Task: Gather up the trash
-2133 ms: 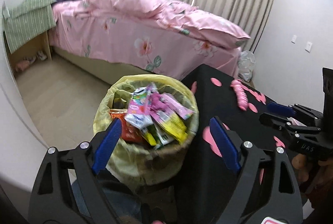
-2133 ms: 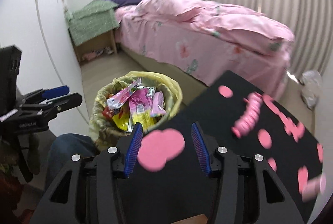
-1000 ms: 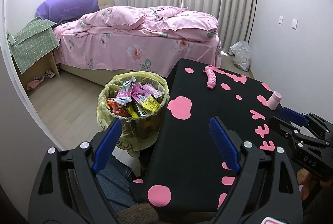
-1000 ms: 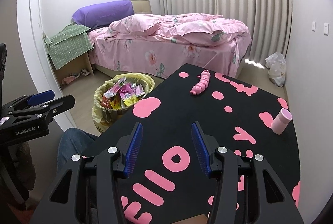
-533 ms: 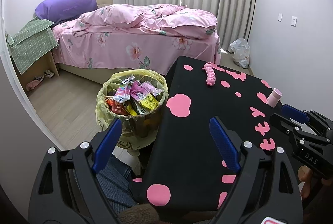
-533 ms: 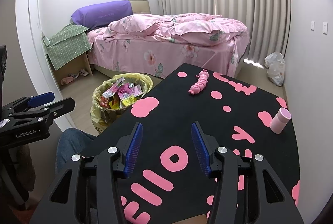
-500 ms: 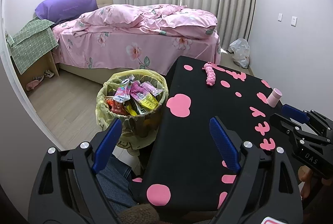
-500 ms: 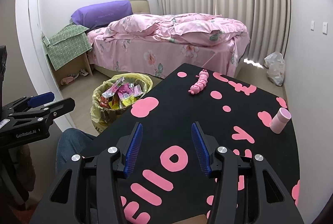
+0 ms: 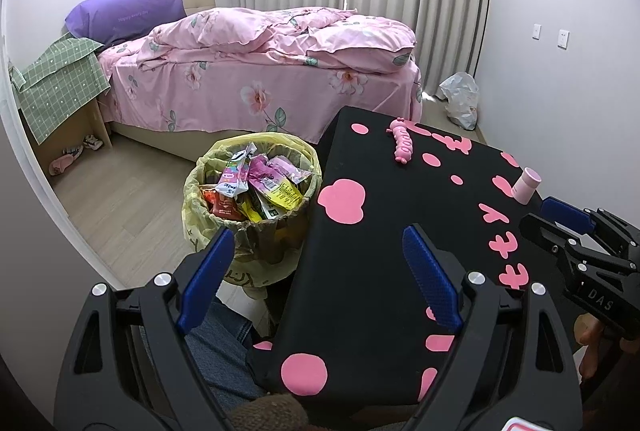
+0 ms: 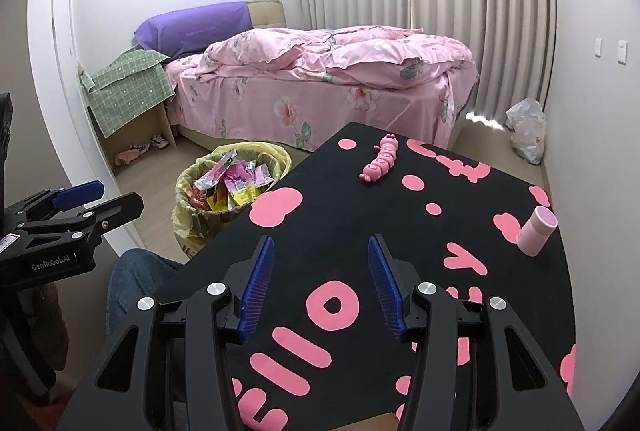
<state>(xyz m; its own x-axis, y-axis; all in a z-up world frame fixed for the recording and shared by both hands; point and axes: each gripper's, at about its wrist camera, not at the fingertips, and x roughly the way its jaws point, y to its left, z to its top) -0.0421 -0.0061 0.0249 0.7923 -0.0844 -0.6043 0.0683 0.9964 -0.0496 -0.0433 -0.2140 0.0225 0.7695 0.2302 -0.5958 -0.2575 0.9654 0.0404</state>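
Note:
A bin lined with a yellow bag (image 9: 208,223) (image 10: 188,211) stands on the floor at the left edge of a black table with pink shapes (image 9: 384,223) (image 10: 360,231). Several colourful snack wrappers (image 9: 256,187) (image 10: 228,183) fill the bin to its top. My left gripper (image 9: 316,271) is open and empty, held over the table's near left edge beside the bin. My right gripper (image 10: 320,279) is open and empty above the near part of the table. Each gripper also shows from the side in the other view: the right gripper (image 9: 560,227) and the left gripper (image 10: 100,199).
On the table lie a pink caterpillar toy (image 9: 404,147) (image 10: 380,159) at the far side and a small pink cup (image 9: 526,187) (image 10: 536,231) on the right. A pink bed (image 9: 260,79), a white plastic bag (image 9: 460,99) on the floor, and a person's jeans-clad knee (image 10: 136,275) are nearby.
About two seconds ago both grippers were close over the bin and table corner; they pulled back and up. Over the last second nothing has moved.

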